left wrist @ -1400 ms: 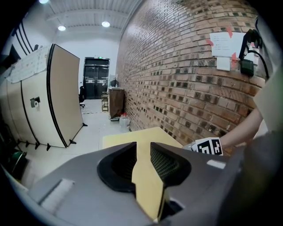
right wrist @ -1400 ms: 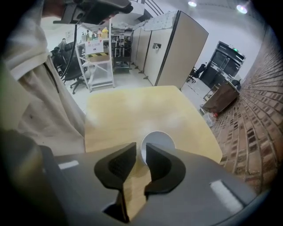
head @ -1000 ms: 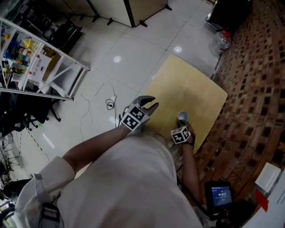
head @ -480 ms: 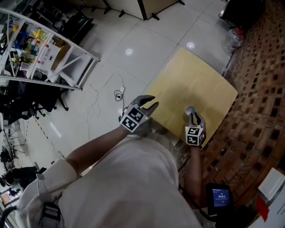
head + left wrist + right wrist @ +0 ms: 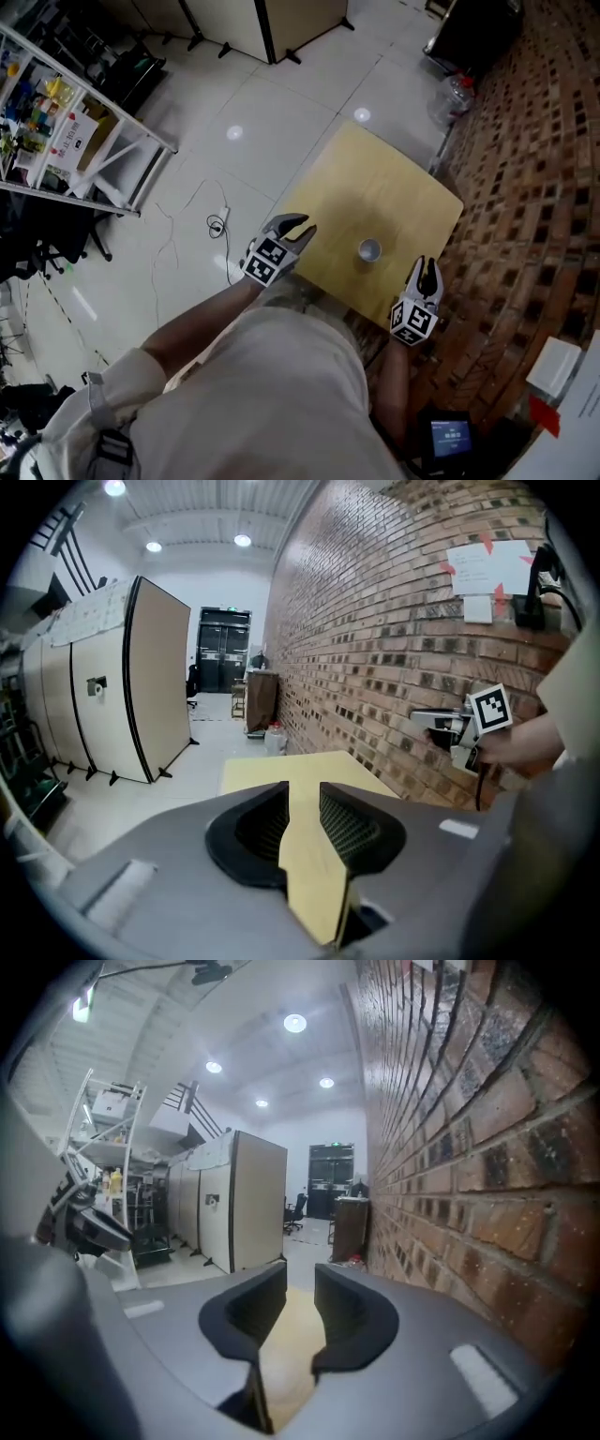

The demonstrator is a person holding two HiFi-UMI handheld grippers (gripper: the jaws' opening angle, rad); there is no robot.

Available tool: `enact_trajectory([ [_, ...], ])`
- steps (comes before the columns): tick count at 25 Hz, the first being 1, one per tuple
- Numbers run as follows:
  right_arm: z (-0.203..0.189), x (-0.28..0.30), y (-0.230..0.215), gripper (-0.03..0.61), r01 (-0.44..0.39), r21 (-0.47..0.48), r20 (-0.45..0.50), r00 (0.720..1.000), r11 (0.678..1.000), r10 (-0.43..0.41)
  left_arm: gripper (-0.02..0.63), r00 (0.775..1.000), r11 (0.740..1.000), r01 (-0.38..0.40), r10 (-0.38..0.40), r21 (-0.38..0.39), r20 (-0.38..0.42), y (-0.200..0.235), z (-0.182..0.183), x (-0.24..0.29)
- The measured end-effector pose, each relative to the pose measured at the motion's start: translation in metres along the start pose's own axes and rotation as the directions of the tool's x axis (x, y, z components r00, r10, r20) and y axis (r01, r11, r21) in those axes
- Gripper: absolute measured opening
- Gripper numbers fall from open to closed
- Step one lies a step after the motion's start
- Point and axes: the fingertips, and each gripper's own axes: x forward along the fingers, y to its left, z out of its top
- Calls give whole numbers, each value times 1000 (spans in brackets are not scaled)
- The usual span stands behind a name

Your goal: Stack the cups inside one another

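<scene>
Cups [image 5: 368, 250]: one upright stack, mid-table [image 5: 394, 192], now standing free. Right gripper [image 5: 427, 272]: lately at it, now drawn clear, jaws parted, empty. Left gripper [image 5: 292, 227]: jaws parted, empty (stacking likely done).

Room as I see it, clock positions taken from my table in the head view.

- Table [image 5: 394, 187]: pale yellow wood, square, rounded corners.
- Floor [image 5: 281, 122]: glossy white tile with lamp glare, from 8 round to 12 o'clock.
- Brick wall [image 5: 534, 169]: red-brown, along 3 o'clock; paper notes [image 5: 487, 566] are taped to it.
- Shelving rack [image 5: 94, 150]: white metal, cluttered, at 10 o'clock.
- Partition panels [image 5: 159, 677]: beige with black feet, at 11 o'clock.
- Clear plastic jug [image 5: 453, 91]: at 1 o'clock, by the wall.
- Cable [image 5: 217, 223]: loose on the floor at 9 o'clock.
- Dark double door [image 5: 223, 649]: at the far end.
- Ceiling lamps [image 5: 243, 540]: round and lit.
</scene>
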Motion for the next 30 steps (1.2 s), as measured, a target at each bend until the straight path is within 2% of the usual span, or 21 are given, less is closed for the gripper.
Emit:
enact_trajectory([
  [11, -23, -36, -27, 87, 54, -45, -56, 997, 998, -56, 121, 995, 997, 67, -69, 37, 66, -12, 44, 42],
  [17, -24, -35, -24, 87, 42, -35, -48, 998, 998, -44, 122, 994, 997, 72, -72, 8, 77, -11, 40, 37],
  [21, -21, -29, -22, 87, 27, -43, -46, 999, 999, -29, 129, 990, 996, 84, -82, -19, 111, -8, 41, 31],
  [25, -24, -28, -21, 86, 24, -37, -45, 999, 999, -26, 129, 992, 997, 72, -69, -20, 108, -2, 35, 24],
  [30, -33, -25, -15, 87, 11, -58, -70, 997, 998, -15, 100, 990, 996, 80, -75, -38, 117, 3, 23, 16],
])
